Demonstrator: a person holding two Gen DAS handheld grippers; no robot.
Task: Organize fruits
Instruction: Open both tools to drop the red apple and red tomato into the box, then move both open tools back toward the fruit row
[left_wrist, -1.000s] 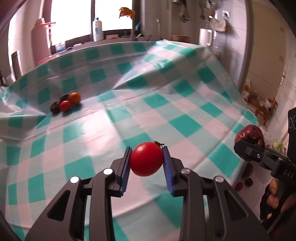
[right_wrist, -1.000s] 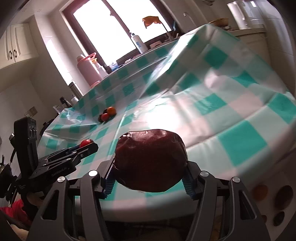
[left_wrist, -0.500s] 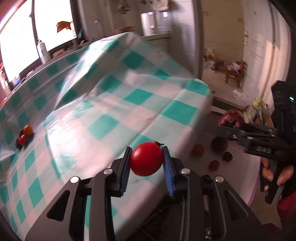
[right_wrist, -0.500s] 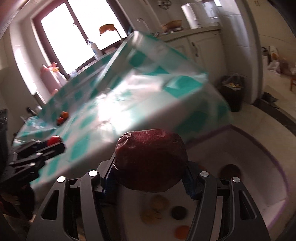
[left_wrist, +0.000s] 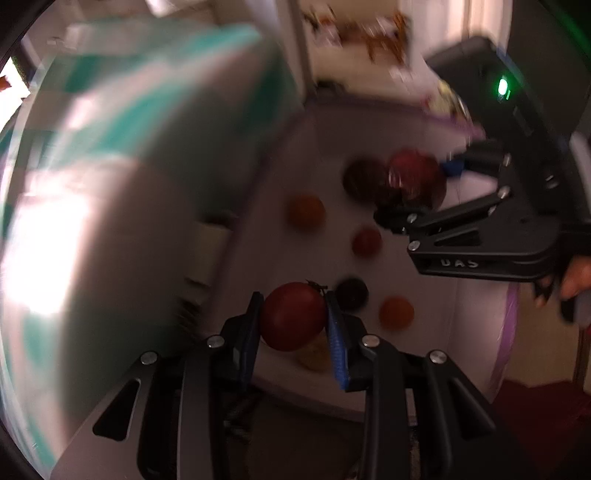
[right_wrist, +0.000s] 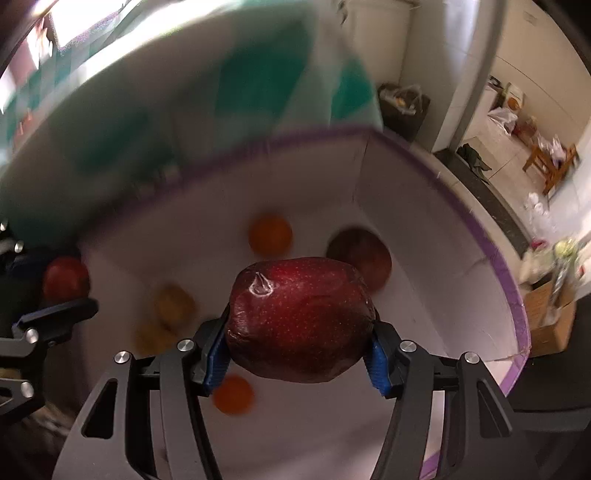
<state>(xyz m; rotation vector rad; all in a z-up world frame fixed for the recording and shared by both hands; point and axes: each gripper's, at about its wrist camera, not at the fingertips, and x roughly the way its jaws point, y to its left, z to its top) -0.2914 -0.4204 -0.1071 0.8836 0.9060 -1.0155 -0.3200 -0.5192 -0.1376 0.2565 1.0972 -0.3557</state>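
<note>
Since the earlier frames both views have swung off the tabletop: the teal-and-white checked tablecloth (right_wrist: 258, 85), which filled them before, now hangs blurred across the upper left of each frame, and a white box with a purple rim (right_wrist: 436, 177) fills the middle and lower right.

The left gripper (left_wrist: 293, 317), at the bottom centre of its own view, pinches a small round red tomato (left_wrist: 291, 315) between its blue pads, one pad on each side. It hangs over the box floor, where several small fruits lie apart from one another: an orange one (left_wrist: 306, 211), a red one (left_wrist: 366, 240), a dark one (left_wrist: 351, 293) just right of the held tomato, and another orange one (left_wrist: 396, 312).

The right gripper (right_wrist: 299, 332) clamps a large dark red apple with a wrinkled skin (right_wrist: 299, 321); its blue pads press the apple's two flanks, standing well apart because of its width. The apple hangs inside the box, above a floor holding a round orange fruit (right_wrist: 270, 234), a brownish-red apple (right_wrist: 364, 256) partly behind the held one, two blurred yellowish fruits (right_wrist: 173, 304) and an orange fruit (right_wrist: 233, 395) below the left pad.

A person's fingers (left_wrist: 576, 284) show at the right edge of the left view, on the right gripper's handle.
</note>
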